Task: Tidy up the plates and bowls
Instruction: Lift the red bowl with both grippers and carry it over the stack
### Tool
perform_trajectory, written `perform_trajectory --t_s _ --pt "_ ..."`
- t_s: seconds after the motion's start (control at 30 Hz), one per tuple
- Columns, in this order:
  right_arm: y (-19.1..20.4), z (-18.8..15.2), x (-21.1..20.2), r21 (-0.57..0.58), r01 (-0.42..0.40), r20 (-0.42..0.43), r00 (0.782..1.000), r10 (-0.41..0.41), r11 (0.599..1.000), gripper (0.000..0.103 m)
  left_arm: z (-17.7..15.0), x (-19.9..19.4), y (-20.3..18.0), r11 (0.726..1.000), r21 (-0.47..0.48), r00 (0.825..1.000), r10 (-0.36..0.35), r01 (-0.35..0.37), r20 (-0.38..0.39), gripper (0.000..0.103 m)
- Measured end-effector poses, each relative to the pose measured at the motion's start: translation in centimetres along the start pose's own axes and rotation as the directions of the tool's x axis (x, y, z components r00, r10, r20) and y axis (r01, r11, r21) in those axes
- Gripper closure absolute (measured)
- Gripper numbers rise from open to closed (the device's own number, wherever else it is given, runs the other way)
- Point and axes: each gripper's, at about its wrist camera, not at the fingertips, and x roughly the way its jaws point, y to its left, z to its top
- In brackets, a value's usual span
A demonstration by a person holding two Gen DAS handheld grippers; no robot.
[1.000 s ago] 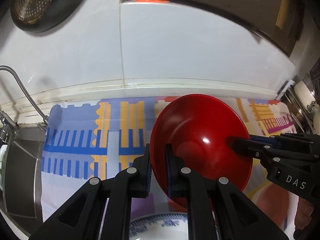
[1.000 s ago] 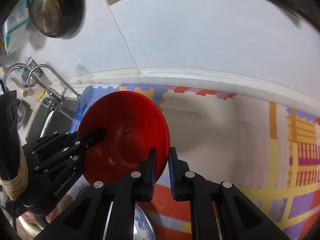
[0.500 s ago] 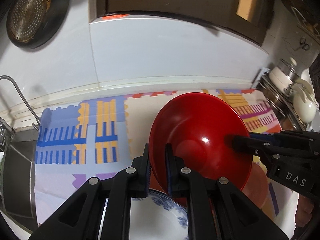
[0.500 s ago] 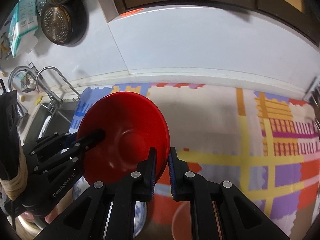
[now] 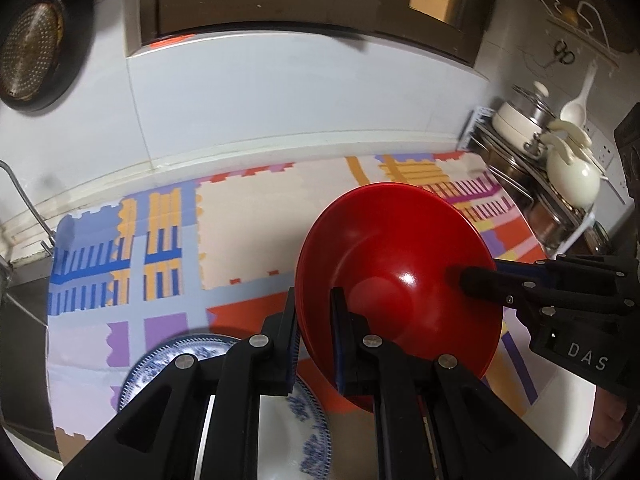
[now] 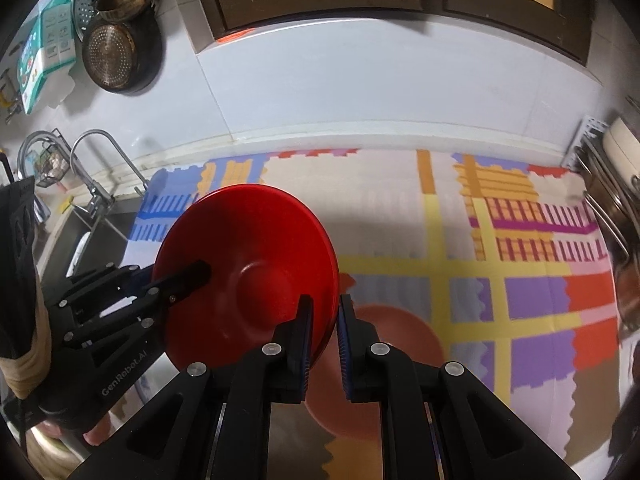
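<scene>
Left gripper and right gripper each clamp opposite rims of the glossy red shallow bowl, held tilted; uneven pull could slip it onto the blue-patterned white plate

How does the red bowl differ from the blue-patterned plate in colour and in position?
The red bowl is plain glossy red; the blue-patterned plate is white with a blue rim. The bowl is held tilted above the mat by the left hand-held gripper and the right hand-held gripper; the plate lies flat below. Both are round.
</scene>
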Motion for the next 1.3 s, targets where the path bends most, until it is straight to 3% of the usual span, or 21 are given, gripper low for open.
perform_trajectory --t_s 0.63,0.93,1.3 --pt "-6.1 -4.7 0.1 0.098 0.078 -0.053 0.996 -0.073 0.992 0.090 -2.5 5.1 -6.0 0.994 0.081 0.988 -0.066 0.078 -0.143 0.089" --pt "-7.3 -5.7 1.9 0.094 0.109 -0.086 0.991 -0.101 0.990 0.090 -3.5 7.9 -7.0 0.993 0.104 0.978 -0.041 0.064 -0.206 0.089" --pt "-7.8 -6.6 3.7 0.089 0.115 -0.120 0.987 -0.104 0.989 0.090 -4.2 9.2 -7.5 0.991 0.125 0.973 -0.011 0.040 -0.230 0.087"
